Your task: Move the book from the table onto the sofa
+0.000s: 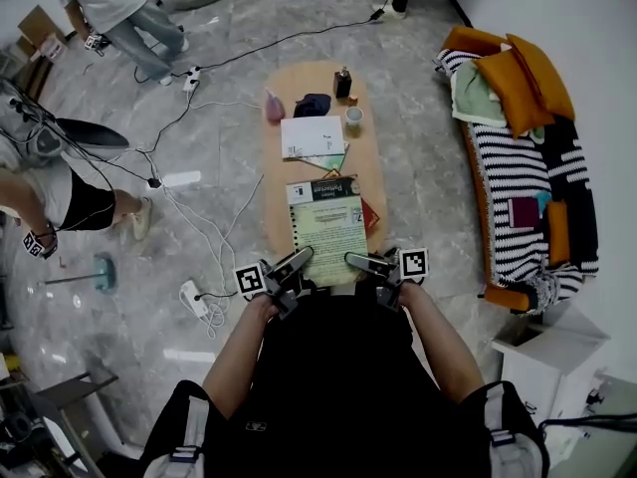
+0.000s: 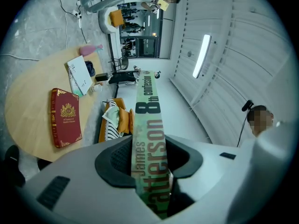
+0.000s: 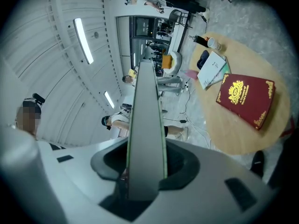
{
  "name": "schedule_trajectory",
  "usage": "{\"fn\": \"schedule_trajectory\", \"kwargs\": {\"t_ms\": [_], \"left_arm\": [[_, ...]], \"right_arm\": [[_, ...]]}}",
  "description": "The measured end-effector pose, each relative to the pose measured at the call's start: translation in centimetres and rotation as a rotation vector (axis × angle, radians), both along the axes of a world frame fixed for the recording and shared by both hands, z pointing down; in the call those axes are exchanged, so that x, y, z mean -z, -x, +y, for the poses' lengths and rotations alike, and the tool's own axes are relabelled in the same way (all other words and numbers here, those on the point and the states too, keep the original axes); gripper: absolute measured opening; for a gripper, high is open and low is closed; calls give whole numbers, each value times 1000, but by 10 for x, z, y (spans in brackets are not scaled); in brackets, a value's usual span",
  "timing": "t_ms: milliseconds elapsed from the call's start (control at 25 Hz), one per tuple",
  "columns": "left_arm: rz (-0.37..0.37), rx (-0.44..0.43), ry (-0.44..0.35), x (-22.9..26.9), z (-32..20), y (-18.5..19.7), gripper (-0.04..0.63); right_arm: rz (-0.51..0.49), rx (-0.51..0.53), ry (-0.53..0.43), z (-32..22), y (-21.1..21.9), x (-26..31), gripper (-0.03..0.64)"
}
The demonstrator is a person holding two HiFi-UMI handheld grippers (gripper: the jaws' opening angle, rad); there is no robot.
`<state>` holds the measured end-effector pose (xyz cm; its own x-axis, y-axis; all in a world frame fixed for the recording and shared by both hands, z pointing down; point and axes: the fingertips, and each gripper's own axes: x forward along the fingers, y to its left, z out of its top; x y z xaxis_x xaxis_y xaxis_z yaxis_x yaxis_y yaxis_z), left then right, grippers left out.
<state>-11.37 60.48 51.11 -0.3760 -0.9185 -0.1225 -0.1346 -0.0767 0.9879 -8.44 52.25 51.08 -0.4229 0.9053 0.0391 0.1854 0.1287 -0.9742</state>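
Note:
A green paperback book (image 1: 328, 229) hangs level above the near end of the oval wooden table (image 1: 299, 88). My left gripper (image 1: 289, 272) is shut on its near left corner, and my right gripper (image 1: 363, 264) is shut on its near right corner. In the left gripper view the printed spine (image 2: 150, 125) runs between the jaws of the left gripper (image 2: 149, 171). The right gripper view has the page edge (image 3: 145, 115) clamped in the right gripper (image 3: 145, 167). The striped sofa (image 1: 528, 187) with orange cushions stands to the right.
A red hardcover book (image 3: 245, 99) lies on the table under the held one. White papers (image 1: 312, 135), a pink bottle (image 1: 273, 106), a dark bottle (image 1: 343, 83) and a cup (image 1: 353, 118) stand farther back. Cables (image 1: 199, 217) cross the floor at left, near two people. A white cabinet (image 1: 547, 352) stands beside the sofa.

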Motion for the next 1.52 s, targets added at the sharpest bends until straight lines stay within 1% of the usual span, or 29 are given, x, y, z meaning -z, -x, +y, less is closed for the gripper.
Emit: {"fn": "schedule_trajectory", "kwargs": {"t_ms": [120, 280, 480, 640, 760, 880, 1040, 1200, 1400, 1520], "left_arm": [[1, 2, -5, 1, -2, -1, 166], [-10, -3, 10, 0, -2, 1, 166], [2, -13, 8, 6, -3, -1, 166], [-10, -29, 35, 5, -2, -8, 166], [-15, -44, 54, 7, -13, -15, 166], [-4, -67, 62, 9, -32, -24, 166], [-3, -125, 70, 8, -66, -38, 166], [-6, -196, 63, 10, -112, -61, 166], [-1, -320, 56, 9, -174, -93, 166], [-8, -393, 47, 11, -216, -115, 166]], "right_arm": [[-10, 4, -1, -2, 1, 3, 173], [-26, -4, -9, -3, 4, 7, 173], [-37, -26, 4, -3, 3, 14, 173], [-56, -32, 8, -2, -5, 15, 173], [-48, -52, 6, -13, -14, 12, 173], [-43, -90, 24, -31, -25, 13, 173], [-37, -147, 37, -62, -45, 12, 173], [-12, -219, 31, -106, -74, 8, 173], [-27, -358, 30, -163, -114, 12, 173], [-17, -435, 26, -199, -144, 11, 173]]}}
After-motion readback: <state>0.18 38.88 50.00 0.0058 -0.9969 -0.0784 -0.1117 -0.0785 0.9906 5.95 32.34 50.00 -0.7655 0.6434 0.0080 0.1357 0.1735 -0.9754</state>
